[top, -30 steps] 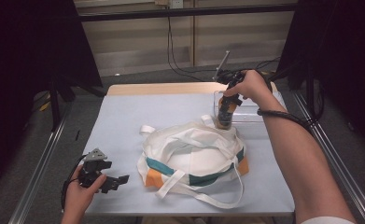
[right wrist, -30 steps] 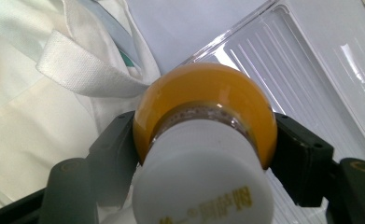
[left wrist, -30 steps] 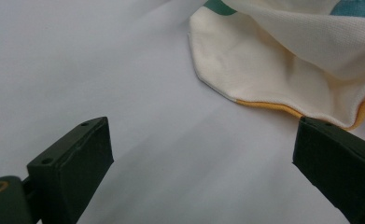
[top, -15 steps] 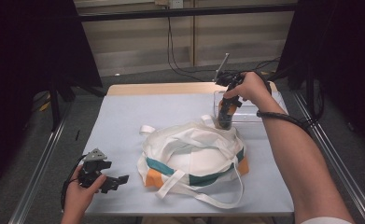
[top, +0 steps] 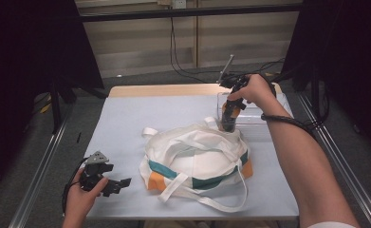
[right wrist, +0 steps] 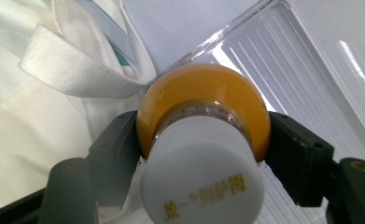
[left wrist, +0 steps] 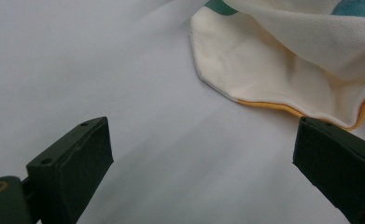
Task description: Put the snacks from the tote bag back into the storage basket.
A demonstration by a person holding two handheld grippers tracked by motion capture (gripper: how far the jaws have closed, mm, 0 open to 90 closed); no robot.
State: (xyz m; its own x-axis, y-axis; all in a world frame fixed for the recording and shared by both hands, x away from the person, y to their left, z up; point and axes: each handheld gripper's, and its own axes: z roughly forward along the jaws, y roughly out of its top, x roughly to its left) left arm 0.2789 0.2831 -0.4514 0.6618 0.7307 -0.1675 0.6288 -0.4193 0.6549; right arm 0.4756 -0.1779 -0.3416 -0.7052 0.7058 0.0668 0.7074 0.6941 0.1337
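Nothing has shifted since the earlier frames: right gripper [right wrist: 203, 154] stays clenched on the orange bottle [right wrist: 203, 100], held between the clear tray [top: 264, 116] and the tote bag [top: 197, 156]. Transfer pending. Left gripper [left wrist: 203, 154] rests released beside the bag.

You have an orange bottle [right wrist: 203, 100] with a white cap [right wrist: 201, 172] lettered in gold between black jaws; beside it your cream-white bag [top: 197, 156] carries teal and orange panels; the tray [right wrist: 311, 60] is clear and ribbed; the table [top: 140, 114] is pale grey-blue.
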